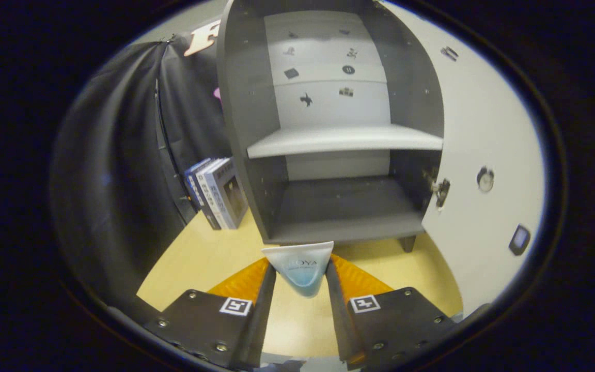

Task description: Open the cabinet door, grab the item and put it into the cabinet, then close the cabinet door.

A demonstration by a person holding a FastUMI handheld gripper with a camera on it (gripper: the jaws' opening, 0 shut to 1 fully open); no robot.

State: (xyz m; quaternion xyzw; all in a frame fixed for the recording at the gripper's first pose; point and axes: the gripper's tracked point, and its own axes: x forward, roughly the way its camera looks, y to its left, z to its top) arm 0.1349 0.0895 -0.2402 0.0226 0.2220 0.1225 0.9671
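A grey cabinet [246, 103] stands ahead on a yellow table [204, 258], its white door [483, 134] swung open to the right. Inside are a white middle shelf [344, 140] and a bare grey bottom shelf [344, 222]. My gripper [300, 271] is shut on a white and blue tube [300, 266], held flat end up between both fingers. The tube hangs above the table, just in front of the bottom shelf's front edge.
Several books [220, 192] stand upright on the table left of the cabinet. Black cloth [122, 170] walls the left side. The open door carries a round knob [485, 179] and a hinge [441, 191] near the cabinet's right wall.
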